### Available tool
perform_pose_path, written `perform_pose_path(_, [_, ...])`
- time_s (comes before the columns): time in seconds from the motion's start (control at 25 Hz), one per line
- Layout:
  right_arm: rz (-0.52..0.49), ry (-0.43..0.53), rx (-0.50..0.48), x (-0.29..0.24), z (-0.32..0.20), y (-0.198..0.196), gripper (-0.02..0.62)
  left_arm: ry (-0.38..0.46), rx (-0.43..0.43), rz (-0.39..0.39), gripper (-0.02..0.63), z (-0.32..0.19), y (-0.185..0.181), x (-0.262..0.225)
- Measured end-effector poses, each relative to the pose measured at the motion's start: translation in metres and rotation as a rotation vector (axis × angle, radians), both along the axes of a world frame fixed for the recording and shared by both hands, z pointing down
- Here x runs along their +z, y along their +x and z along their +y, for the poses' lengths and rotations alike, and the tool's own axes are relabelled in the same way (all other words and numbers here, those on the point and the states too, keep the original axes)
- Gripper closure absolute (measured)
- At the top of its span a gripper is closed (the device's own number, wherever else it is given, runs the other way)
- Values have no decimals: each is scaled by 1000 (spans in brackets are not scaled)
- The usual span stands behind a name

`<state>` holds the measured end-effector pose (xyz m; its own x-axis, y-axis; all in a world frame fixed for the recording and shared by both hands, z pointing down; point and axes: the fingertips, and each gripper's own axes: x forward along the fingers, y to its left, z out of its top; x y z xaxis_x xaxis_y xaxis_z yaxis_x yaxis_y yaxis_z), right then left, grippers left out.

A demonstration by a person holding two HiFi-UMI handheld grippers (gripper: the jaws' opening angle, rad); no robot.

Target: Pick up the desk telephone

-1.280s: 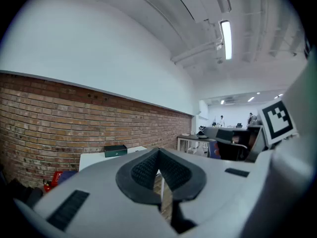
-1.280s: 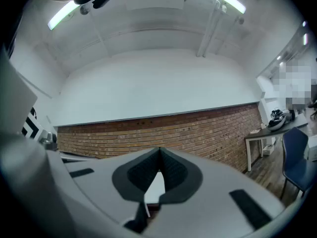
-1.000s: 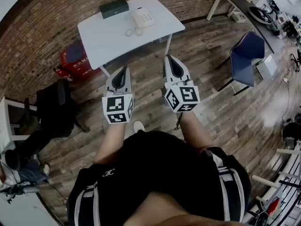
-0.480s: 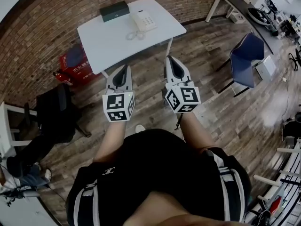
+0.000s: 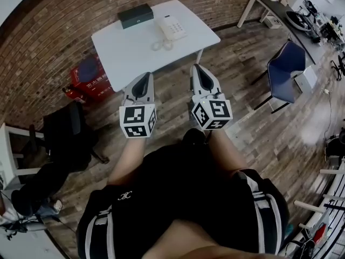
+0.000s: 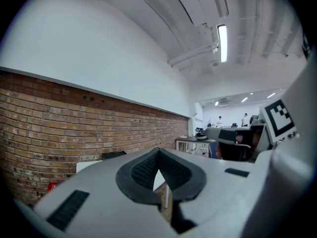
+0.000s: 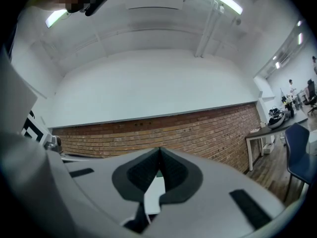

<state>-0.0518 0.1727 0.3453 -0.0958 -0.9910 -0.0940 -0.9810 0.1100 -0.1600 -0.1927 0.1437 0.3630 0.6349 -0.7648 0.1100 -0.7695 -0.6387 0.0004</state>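
Fingers (image 6: 141, 171) of the left gripper (image 6: 158, 150) are pressed together at their tips. Only the diamond-shaped hollow between the dark ribbed pads stays open behind them, and nothing is held. The right gripper (image 7: 159, 149) is the same: its fingers (image 7: 136, 172) meet at the tips and grip nothing. A sliver of white shows through each hollow.

Counted from the head view:
- two grippers, one in each hand, each with one marker cube
- one desk telephone (image 5: 171, 27)
- one coiled cord (image 5: 160, 45)
- one dark flat box (image 5: 136, 15)
- one white surface (image 5: 129, 50) bearing the telephone, cord and box
- one blue chair (image 5: 285, 63) off to the right
- one black chair (image 5: 67, 128) at the left

The telephone is white and lies on the far right part of the surface, with its cord looped on the side nearer the person. The box lies to its left along the far edge — near the telephone but not touching it.

Both grippers hang side by side in the air over the wooden floor (image 5: 242, 90), pointing forward. Their tips are short of the near edge of the surface, and neither touches anything. The telephone lies ahead of them, roughly on the line between the two pairs of fingers and well apart from both. A brick wall (image 5: 54, 36) runs behind the surface.
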Motion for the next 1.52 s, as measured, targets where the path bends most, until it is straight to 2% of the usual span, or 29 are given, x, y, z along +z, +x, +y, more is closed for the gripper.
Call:
perform_pose_path(0.28, [-6, 6, 15, 11, -42, 15, 597, -6, -5, -7, 606, -45, 10, 13])
perform_pose_path(0.6, [-15, 30, -13, 16, -123, 55, 597, 6, -22, -20, 606, -122, 46, 15])
perform_pose_path(0.84, [-32, 16, -15, 31, -182, 88, 597, -28, -43, -35, 606, -180, 71, 30])
perform_pose_path(1.12, [-53, -33, -86, 36, -257, 120, 597, -74, -82, -45, 606, -245, 109, 36])
perform_pose_path(1.52, [10, -126, -224, 53, -371, 174, 597, -143, -189, -39, 606, -341, 161, 41])
